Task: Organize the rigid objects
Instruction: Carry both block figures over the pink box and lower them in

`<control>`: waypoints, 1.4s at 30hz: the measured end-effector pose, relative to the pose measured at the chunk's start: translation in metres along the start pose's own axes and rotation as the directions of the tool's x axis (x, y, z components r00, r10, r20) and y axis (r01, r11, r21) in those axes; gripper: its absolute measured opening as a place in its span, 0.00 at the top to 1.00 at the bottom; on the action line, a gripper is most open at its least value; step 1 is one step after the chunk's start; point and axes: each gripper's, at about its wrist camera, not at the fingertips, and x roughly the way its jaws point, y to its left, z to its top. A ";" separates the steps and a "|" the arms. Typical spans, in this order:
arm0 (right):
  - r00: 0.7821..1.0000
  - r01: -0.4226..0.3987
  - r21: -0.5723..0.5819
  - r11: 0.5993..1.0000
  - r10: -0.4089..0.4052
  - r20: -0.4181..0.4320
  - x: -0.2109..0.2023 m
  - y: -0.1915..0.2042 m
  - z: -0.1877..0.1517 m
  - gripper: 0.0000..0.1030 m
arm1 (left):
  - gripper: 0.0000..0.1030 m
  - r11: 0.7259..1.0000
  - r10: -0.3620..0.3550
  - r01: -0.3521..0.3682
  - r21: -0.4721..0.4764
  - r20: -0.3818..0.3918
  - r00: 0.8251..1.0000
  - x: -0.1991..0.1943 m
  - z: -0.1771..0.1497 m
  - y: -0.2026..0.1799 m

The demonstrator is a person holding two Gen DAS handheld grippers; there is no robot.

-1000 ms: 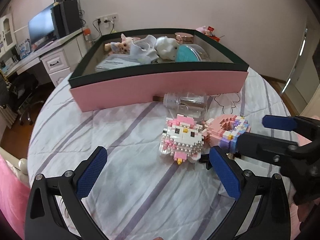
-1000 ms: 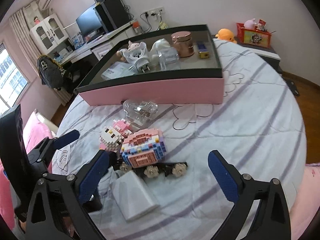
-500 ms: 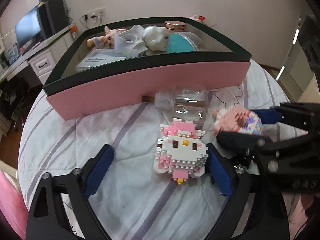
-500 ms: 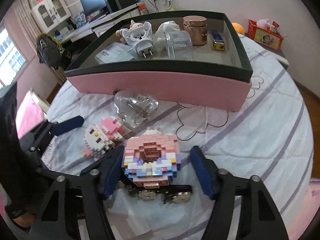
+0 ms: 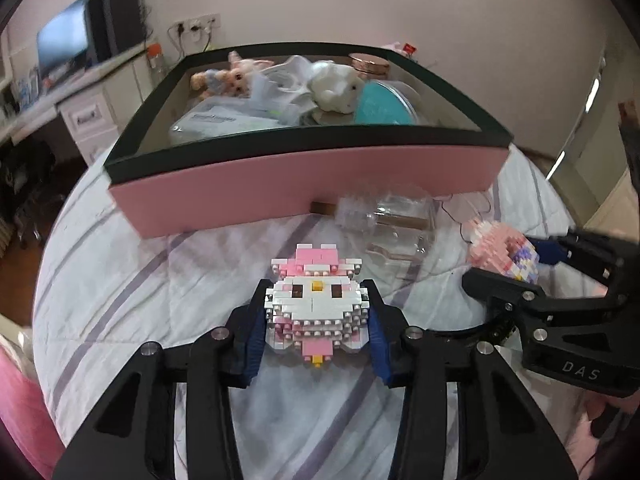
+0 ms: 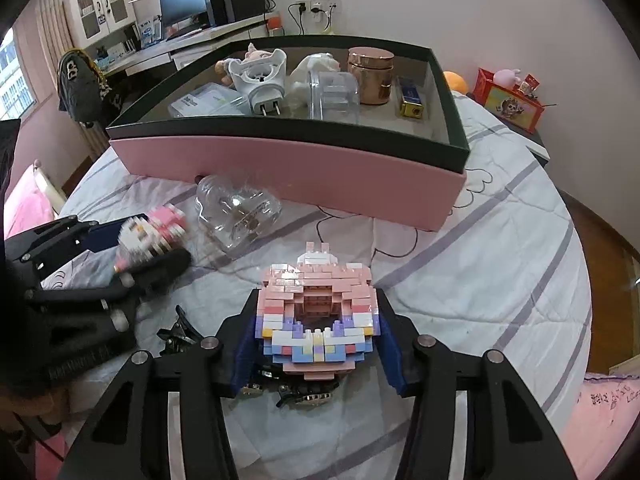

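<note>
My left gripper [image 5: 316, 320] is shut on a pink and white brick-built cat head [image 5: 316, 300], held above the bedspread; it also shows blurred in the right wrist view [image 6: 150, 236]. My right gripper [image 6: 316, 332] is shut on a pink and pastel brick-built donut [image 6: 316, 308], also seen in the left wrist view [image 5: 504, 252]. A pink box with a dark green rim [image 6: 288, 164] [image 5: 304, 184] stands just beyond both, holding several items. A clear glass bottle [image 6: 236, 212] [image 5: 392, 220] lies on its side against the box front.
Black flower hair clips [image 6: 296, 394] lie on the striped bedspread [image 6: 480, 280] under my right gripper. In the box are a white plug [image 6: 260, 80], a copper jar [image 6: 370, 74], a clear container and soft toys. A desk with a monitor [image 6: 184, 0] stands behind.
Both grippers closed: the left on the cat head, the right on the donut. Both objects are now lifted off the bedspread and both grippers moved closer to the box.
</note>
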 end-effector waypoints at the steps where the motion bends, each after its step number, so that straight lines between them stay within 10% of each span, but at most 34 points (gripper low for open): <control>1: 1.000 -0.004 0.011 1.000 0.004 0.007 -0.003 -0.001 -0.002 0.49 | 0.58 1.000 -0.007 0.007 -0.013 0.001 1.000 -0.001 0.000 0.003; 20: 0.986 -0.109 0.069 0.992 0.099 0.135 -0.060 -0.002 0.015 0.49 | 0.58 0.998 0.069 -0.066 -0.024 0.134 0.989 -0.062 0.005 0.011; 42: 0.957 -0.096 0.088 0.991 0.068 0.281 -0.083 -0.035 0.119 0.49 | 0.58 0.999 0.035 -0.029 -0.027 0.277 0.960 -0.076 0.111 0.033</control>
